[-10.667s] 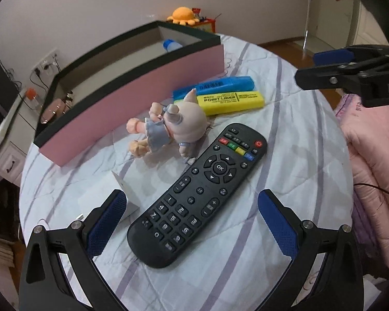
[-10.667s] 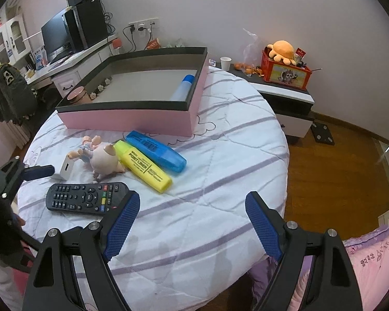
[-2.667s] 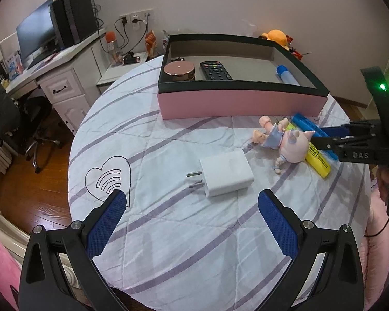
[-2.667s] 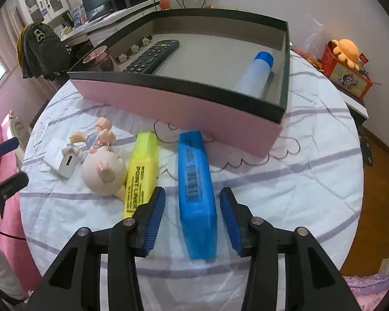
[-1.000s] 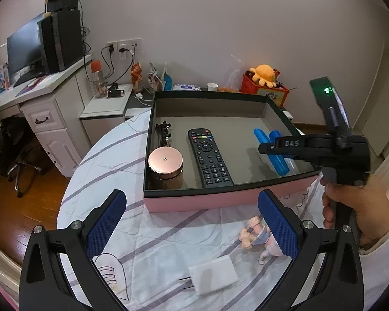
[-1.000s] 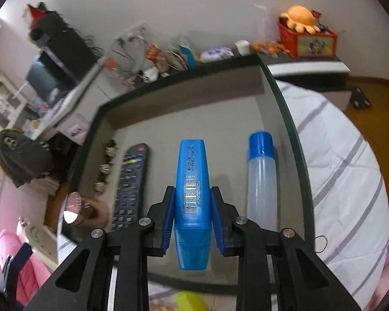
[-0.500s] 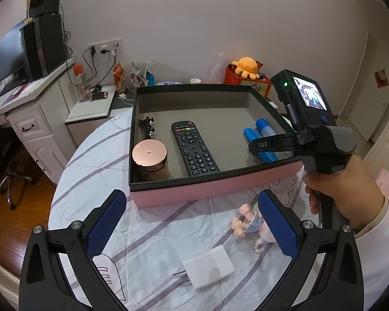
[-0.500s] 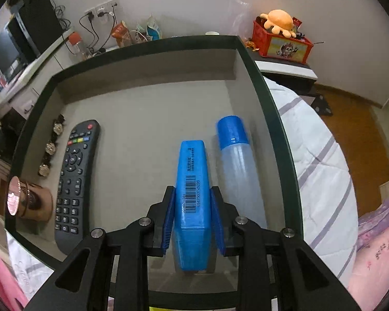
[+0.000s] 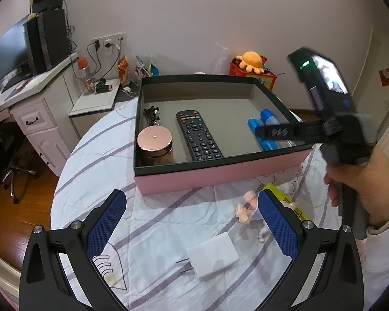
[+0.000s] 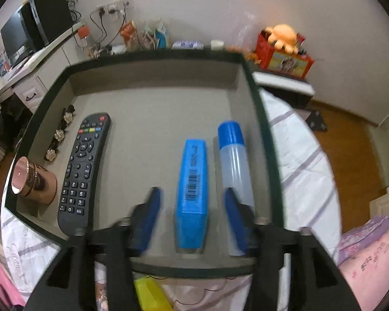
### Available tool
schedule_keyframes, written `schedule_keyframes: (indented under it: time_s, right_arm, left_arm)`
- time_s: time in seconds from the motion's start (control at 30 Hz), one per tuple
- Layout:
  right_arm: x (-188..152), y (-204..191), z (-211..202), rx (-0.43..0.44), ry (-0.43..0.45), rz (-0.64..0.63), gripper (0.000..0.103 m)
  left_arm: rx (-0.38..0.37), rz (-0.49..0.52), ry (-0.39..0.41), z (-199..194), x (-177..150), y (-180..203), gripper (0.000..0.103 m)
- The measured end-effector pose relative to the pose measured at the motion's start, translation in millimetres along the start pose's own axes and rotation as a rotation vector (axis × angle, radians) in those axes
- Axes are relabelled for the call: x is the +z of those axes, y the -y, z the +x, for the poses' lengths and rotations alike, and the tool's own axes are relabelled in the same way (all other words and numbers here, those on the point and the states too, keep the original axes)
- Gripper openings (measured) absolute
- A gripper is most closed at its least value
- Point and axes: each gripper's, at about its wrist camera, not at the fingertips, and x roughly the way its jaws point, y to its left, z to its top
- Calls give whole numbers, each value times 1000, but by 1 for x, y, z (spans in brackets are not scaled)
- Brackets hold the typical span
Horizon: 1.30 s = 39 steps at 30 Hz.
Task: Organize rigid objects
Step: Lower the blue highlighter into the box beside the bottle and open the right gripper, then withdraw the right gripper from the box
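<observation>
The pink box [image 9: 220, 173] with a dark rim holds a black remote [image 9: 198, 134], a rose-gold jar [image 9: 155, 142], a blue-capped bottle [image 10: 234, 160] and the blue highlighter [image 10: 193, 186]. My right gripper [image 10: 192, 207] is open over the box, its jaws apart on either side of the blue highlighter, which lies on the box floor beside the bottle. My left gripper [image 9: 192, 220] is open and empty above the table. A yellow highlighter [image 9: 285, 199], a pig doll [image 9: 249, 210] and a white charger [image 9: 212, 255] lie on the cloth in front of the box.
The round table has a white quilted cloth with purple stripes [image 9: 96, 160]. A white desk with monitor [image 9: 26, 51] stands to the left. A red box with an orange plush [image 9: 251, 64] sits behind. Pink bedding [image 10: 370, 259] lies at the right.
My right gripper has opened and let go of the blue highlighter, which now rests in the box next to the bottle. The left gripper has shifted slightly.
</observation>
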Motion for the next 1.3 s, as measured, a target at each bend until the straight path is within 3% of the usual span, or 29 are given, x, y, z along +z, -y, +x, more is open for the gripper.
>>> schedule_keyframes:
  time_s: [0.13,0.33,0.43,0.5,0.73,1.3]
  right_arm:
    - [2,-1,-18,99,53,0,63]
    - [-7,0,-40,120,90,-24,64]
    - [-19,4,-59,130,123,-32,70]
    - [-24,8,-74,131,158,-42,80]
    - [-57,26,-110,196,205,-76,80]
    - [-123,50,-131,262,237,-87,80]
  left_arm:
    - [16,-31,-5,-1,-2,-5,103]
    - [38,-83,9,-12,-6,-16,103]
    - [72,-130,12,-20,-11,-29,103]
    - [92,-157,18,-24,-13,-35,103]
    - [155,-244,67,-52,-25,-45,103]
    - [168,-93,60,-72,-40,19,103]
